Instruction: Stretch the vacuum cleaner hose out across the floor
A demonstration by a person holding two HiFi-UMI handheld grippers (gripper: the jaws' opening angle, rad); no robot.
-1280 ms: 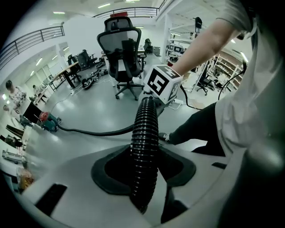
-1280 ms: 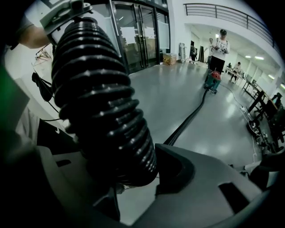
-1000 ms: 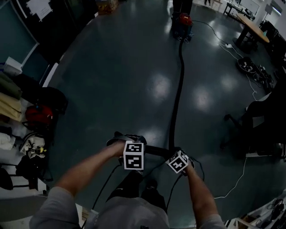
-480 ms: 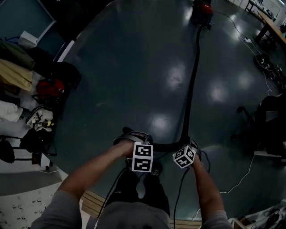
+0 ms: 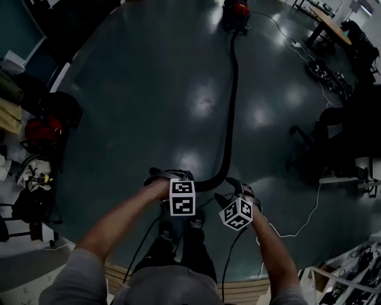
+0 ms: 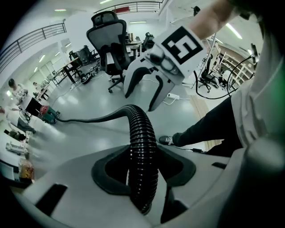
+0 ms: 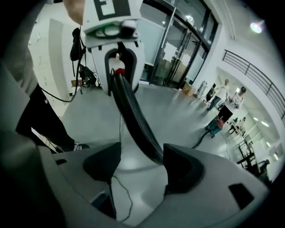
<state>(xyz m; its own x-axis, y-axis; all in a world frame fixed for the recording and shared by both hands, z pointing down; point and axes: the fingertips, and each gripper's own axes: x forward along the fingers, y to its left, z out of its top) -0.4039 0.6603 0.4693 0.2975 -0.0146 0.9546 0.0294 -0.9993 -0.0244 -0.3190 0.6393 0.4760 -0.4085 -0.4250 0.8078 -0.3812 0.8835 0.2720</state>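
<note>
Vacuum cleaner hose (image 5: 229, 119), black and ribbed, runs in one long line over the glossy floor (image 5: 137, 101) from the red vacuum cleaner (image 5: 236, 13) far off to the person's feet, where it bends sideways. Left tongs (image 6: 142, 171) are clamped on it, pads pressing both sides. Right tongs (image 7: 140, 164) have just been opening; the hose passes loosely between them, a gap beside one pad. Each marker cube (image 5: 182, 198) bears black-and-white square codes
</note>
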